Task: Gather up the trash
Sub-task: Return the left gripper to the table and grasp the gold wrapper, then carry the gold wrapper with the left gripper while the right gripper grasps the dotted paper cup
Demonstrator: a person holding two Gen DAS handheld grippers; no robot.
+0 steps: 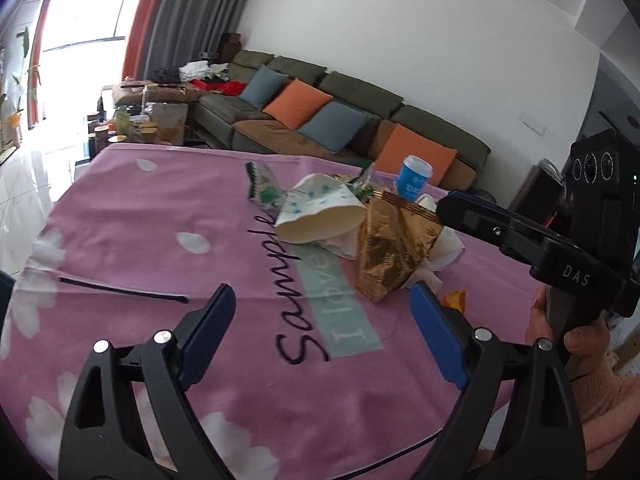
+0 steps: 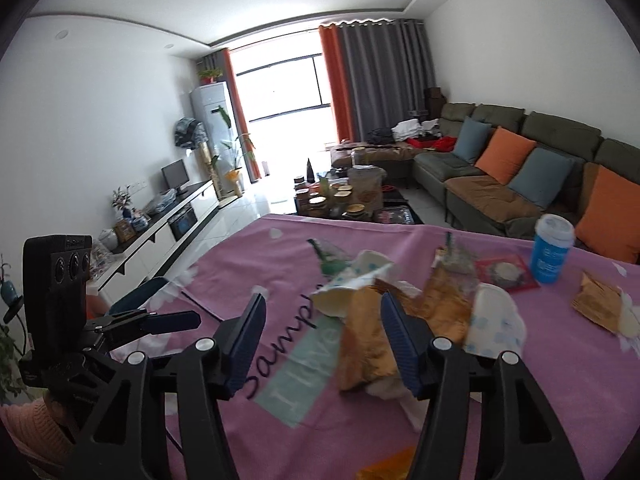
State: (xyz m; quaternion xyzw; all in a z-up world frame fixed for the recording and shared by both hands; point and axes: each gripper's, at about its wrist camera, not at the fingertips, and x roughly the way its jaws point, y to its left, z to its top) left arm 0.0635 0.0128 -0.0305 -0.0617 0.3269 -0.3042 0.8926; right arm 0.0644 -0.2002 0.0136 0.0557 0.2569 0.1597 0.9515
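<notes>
**Operator:** Left wrist view: report status of both tongs.

**Technician:** Left tongs (image 1: 322, 312) are released, jaws wide apart, nothing between them, above the pink desk (image 1: 140, 216). Right tongs (image 2: 322, 322) are also released; the gold wrapper (image 2: 368, 344) shows between and beyond the jaws, but the pads do not press on it.

**Operator:** Location of the trash?

**Technician:** Main heap lies mid-desk: a crushed paper cup (image 1: 320, 216) on its side, the gold wrapper touching its right edge, white tissue (image 1: 444, 248) under and behind both. A clear packet (image 1: 264, 184) lies just left of the cup. A thin dark strip (image 1: 120, 290) lies well apart, near left. An orange scrap (image 1: 456, 300) lies near the heap, on its near right. In the right wrist view, a blue cup (image 2: 552, 248) stands upright far right, with a red-edged packet (image 2: 504, 272) beside it and another brown wrapper (image 2: 600, 300) at the right edge.

**Operator:** Progress?

**Technician:** Judged early to middle. Several pieces appear gathered together; the outliers remain scattered. No bin is visible. Nothing is currently held.
</notes>
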